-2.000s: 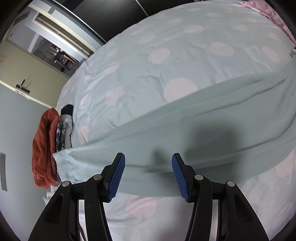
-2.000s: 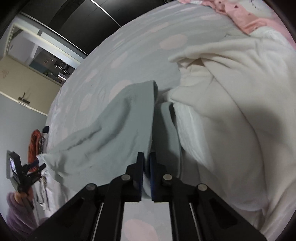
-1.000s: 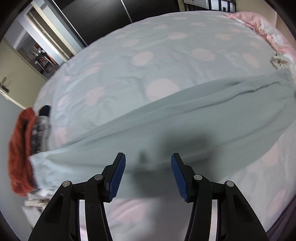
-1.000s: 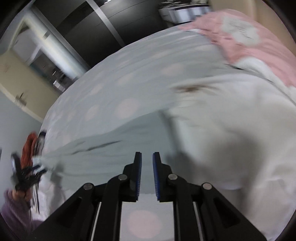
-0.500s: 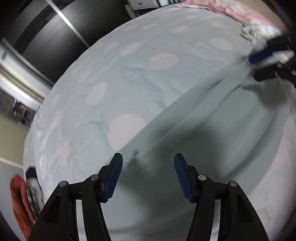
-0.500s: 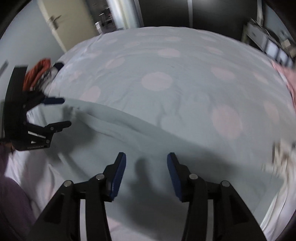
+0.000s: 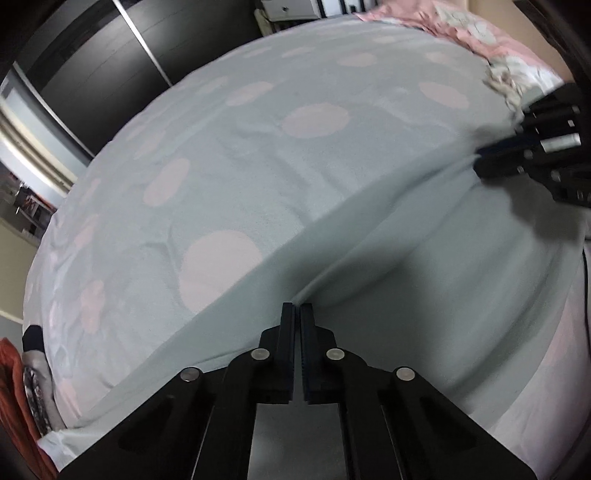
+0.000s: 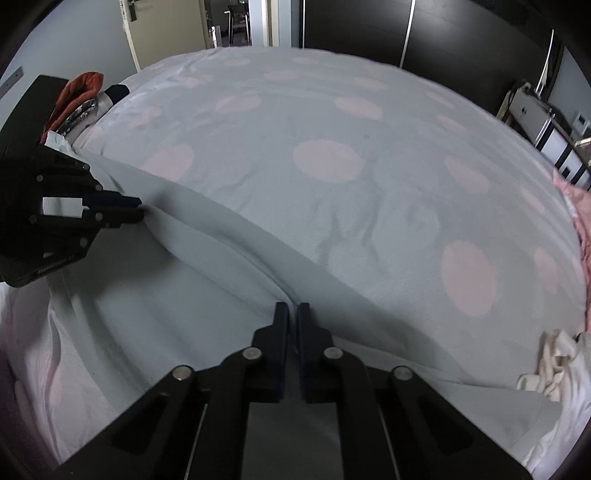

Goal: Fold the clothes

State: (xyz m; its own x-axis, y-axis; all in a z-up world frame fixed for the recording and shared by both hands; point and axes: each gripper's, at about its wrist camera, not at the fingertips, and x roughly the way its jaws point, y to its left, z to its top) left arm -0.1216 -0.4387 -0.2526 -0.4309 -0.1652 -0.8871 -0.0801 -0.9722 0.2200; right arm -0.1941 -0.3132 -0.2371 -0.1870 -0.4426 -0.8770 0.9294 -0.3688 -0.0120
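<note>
Pinching a ridge of the pale blue garment [image 7: 424, 280] between the closed jaws of the left gripper [image 7: 297, 308] and, further along the same crease, the right gripper [image 8: 292, 308], folding barely begun and lengthwise fold still waiting. Lying ahead of both fingertips, dotted bedspread [image 8: 332, 155]; crowding left of them, orange clothes pile [image 8: 79, 90], and right, cream garment [image 8: 557, 363].

Home bedroom – bed w/ polka-dot sheet [image 8: 332, 122], dark wardrobe doors [image 8: 354, 26], pink pillow [image 7: 436, 22], folded clothes pile [image 8: 79, 99]
</note>
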